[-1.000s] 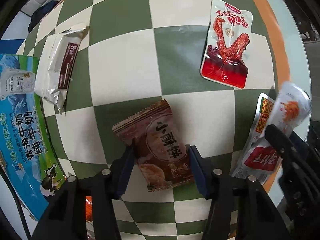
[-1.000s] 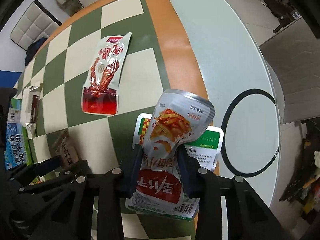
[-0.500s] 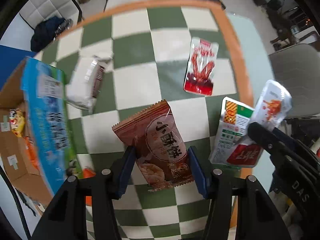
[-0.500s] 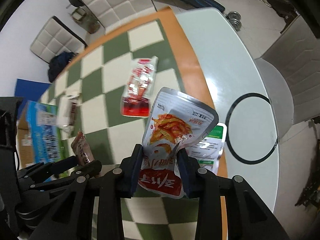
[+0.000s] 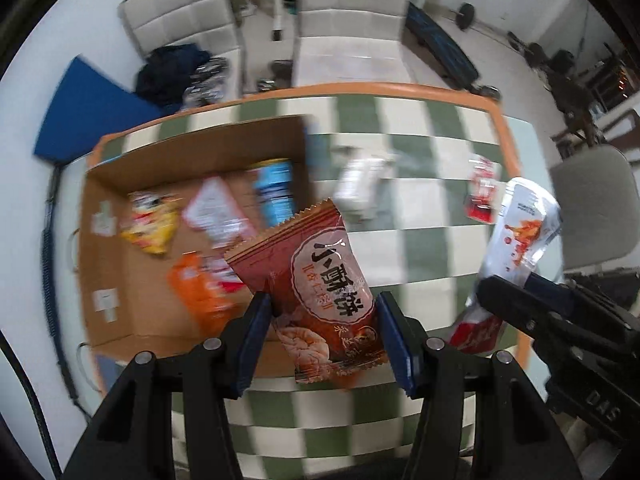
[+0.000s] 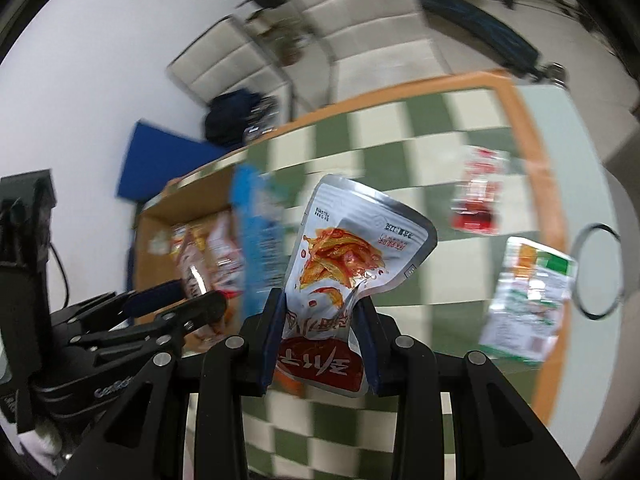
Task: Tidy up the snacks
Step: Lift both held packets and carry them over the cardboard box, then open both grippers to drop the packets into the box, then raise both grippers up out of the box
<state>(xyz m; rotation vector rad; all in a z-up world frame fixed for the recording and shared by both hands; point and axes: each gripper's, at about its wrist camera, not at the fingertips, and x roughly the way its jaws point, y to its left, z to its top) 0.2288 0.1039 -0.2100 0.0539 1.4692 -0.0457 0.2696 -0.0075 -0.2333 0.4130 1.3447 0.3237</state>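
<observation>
Reddish-brown crinkly foil biscuit packet (image 5: 320,280): light, soft, pinched at its lower half by my left tongs (image 5: 324,332), above open cardboard box (image 5: 120,240) | silver-red floppy pouch (image 6: 348,260): slippery, clamped low in right tongs (image 6: 320,344) over checked counter (image 6: 400,140).

Looks like a home gym/rec rm: weight bench (image 5: 444,46), barbell (image 5: 466,12), padded chairs (image 5: 180,24), checkered table (image 5: 420,216).
</observation>
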